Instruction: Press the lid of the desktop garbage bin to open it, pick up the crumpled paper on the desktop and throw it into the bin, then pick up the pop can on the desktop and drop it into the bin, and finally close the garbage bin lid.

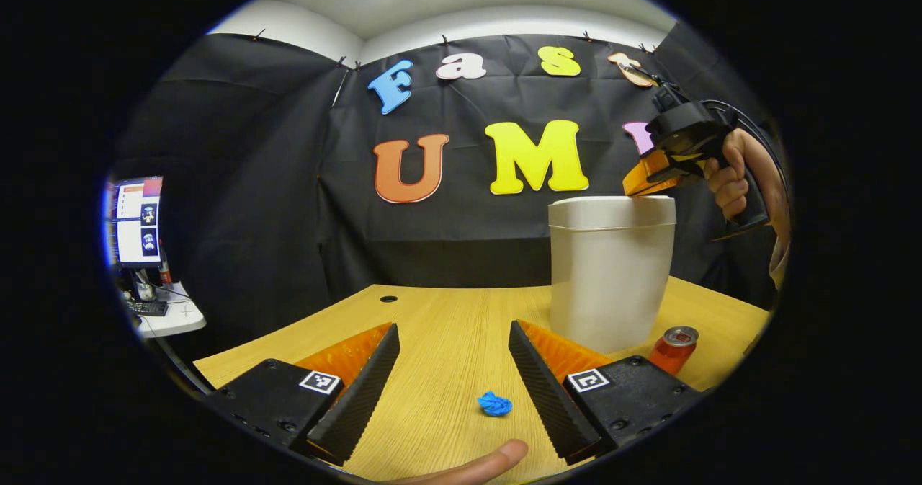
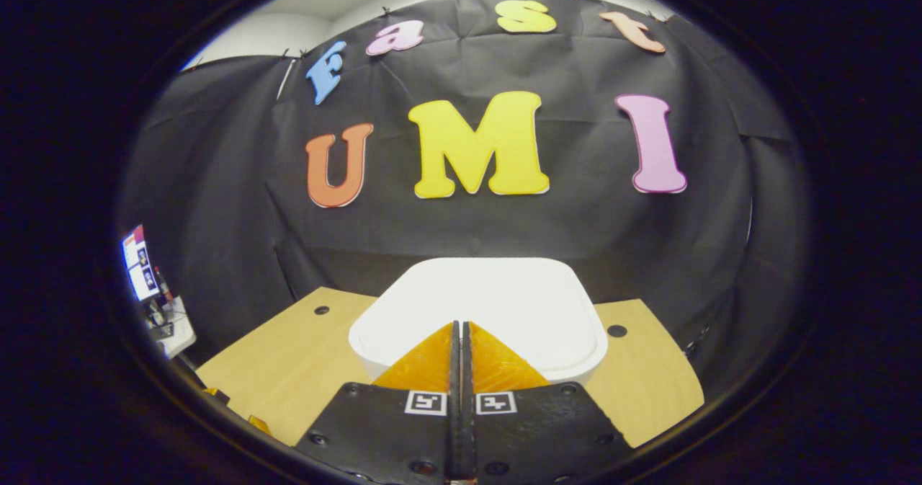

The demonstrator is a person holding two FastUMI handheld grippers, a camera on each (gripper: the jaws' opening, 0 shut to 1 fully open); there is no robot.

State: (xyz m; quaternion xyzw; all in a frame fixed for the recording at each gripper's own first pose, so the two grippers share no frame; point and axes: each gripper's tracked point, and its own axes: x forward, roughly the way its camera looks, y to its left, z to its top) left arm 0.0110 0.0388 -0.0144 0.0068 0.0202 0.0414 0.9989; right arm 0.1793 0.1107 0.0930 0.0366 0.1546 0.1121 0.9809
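Observation:
A tall white bin (image 1: 611,269) stands on the wooden desk (image 1: 446,326), its flat lid (image 2: 490,305) down. My right gripper (image 2: 459,326) is shut with nothing between its fingers, and its tips rest at the lid's near edge. In the left gripper view that right gripper (image 1: 652,175) hangs over the bin's right rim, held by a hand (image 1: 727,179). My left gripper (image 1: 454,341) hovers open low over the desk. A blue crumpled paper (image 1: 495,403) lies between its fingers. A red pop can (image 1: 674,349) stands at the bin's right foot.
A fingertip (image 1: 479,465) shows at the bottom of the left gripper view. A side table with a monitor (image 1: 138,220) and small items sits far left. Cable holes (image 1: 388,299) (image 2: 616,331) mark the desk's back part. Black cloth closes off the back.

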